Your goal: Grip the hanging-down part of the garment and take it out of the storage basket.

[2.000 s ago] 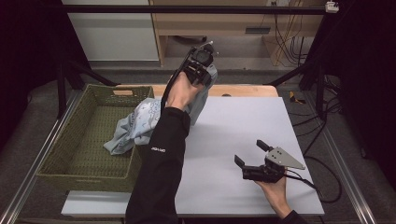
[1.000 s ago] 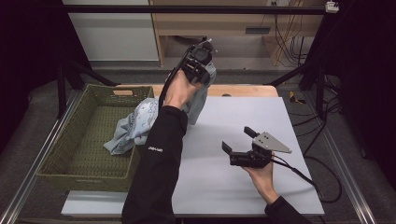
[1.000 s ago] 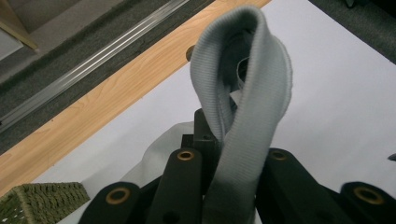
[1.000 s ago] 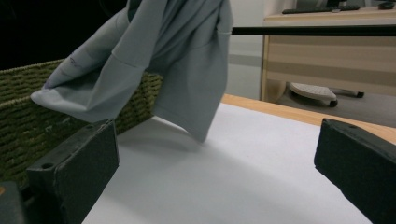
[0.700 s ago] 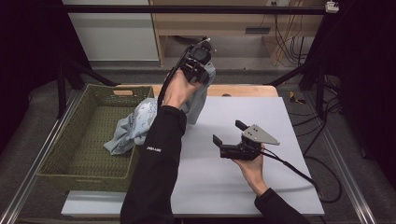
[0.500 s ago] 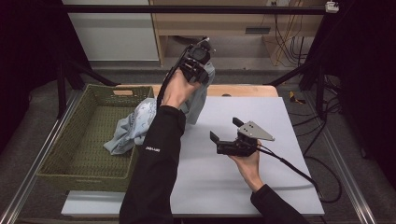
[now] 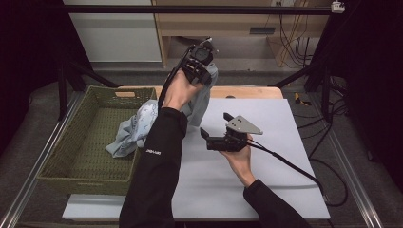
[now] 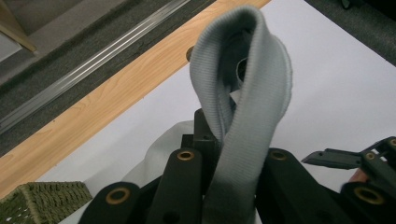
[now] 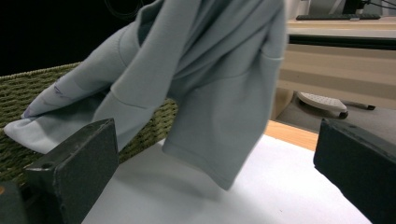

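A pale grey-blue sweatshirt (image 7: pixel 202 97) hangs from my left gripper (image 7: pixel 198 66), which is raised high over the table's far edge and shut on its ribbed collar band (image 8: pixel 243 93). The garment's lower part (image 7: pixel 130 133) trails down over the rim into the green wicker basket (image 7: pixel 71 156). My right gripper (image 7: pixel 214 129) is low over the white table (image 7: pixel 266 166), open, pointing left at the hanging cloth. In the right gripper view the sleeve (image 9: pixel 224 121) dangles just ahead between the wide-apart jaws, touching neither.
The basket stands at the table's left. A wooden strip (image 7: pixel 247 91) runs along the far edge of the table. The right gripper's cable (image 7: pixel 294 168) trails off to the right. A desk and cables (image 7: pixel 294 28) lie beyond.
My right gripper has travelled left and forward across the table towards the hanging sweatshirt, staying open. The left gripper has held still, high, with the garment.
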The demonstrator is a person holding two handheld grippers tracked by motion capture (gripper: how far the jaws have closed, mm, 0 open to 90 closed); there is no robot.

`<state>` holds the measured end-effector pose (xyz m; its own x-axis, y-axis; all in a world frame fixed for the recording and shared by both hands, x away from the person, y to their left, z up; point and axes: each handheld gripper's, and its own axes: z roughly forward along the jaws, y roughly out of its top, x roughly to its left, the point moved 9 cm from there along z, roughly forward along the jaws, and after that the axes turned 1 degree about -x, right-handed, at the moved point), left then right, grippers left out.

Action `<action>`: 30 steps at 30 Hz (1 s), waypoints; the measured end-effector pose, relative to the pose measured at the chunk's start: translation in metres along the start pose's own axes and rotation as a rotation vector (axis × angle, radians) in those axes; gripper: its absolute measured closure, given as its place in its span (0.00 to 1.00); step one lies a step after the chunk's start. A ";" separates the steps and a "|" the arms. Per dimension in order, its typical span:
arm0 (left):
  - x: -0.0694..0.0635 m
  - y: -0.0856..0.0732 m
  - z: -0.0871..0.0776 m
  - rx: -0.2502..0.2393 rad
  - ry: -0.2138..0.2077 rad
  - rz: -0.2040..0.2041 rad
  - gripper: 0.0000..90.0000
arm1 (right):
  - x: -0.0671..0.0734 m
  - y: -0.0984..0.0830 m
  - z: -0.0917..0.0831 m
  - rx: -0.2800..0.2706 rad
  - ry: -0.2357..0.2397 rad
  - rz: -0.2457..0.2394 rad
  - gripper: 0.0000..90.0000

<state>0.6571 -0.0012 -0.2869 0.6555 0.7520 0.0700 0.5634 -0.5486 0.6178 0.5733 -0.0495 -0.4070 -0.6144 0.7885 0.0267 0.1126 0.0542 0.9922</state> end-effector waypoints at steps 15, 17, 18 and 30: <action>0.003 -0.003 -0.003 0.003 -0.001 0.006 0.90 | 0.031 0.000 0.039 0.017 0.064 0.013 0.03; 0.004 -0.003 -0.004 0.003 -0.001 0.007 0.90 | 0.034 0.001 0.044 0.016 0.069 0.036 0.04; 0.005 -0.003 -0.005 0.002 0.000 0.007 0.90 | 0.033 0.002 0.047 0.005 0.064 0.015 0.04; 0.005 -0.005 -0.005 0.007 0.008 0.009 0.90 | 0.047 0.007 0.069 -0.005 0.121 0.067 0.36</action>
<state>0.6550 0.0073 -0.2858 0.6566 0.7498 0.0822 0.5608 -0.5582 0.6115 0.5992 0.0298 -0.4068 -0.6953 0.7106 0.1076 0.1532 0.0002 0.9882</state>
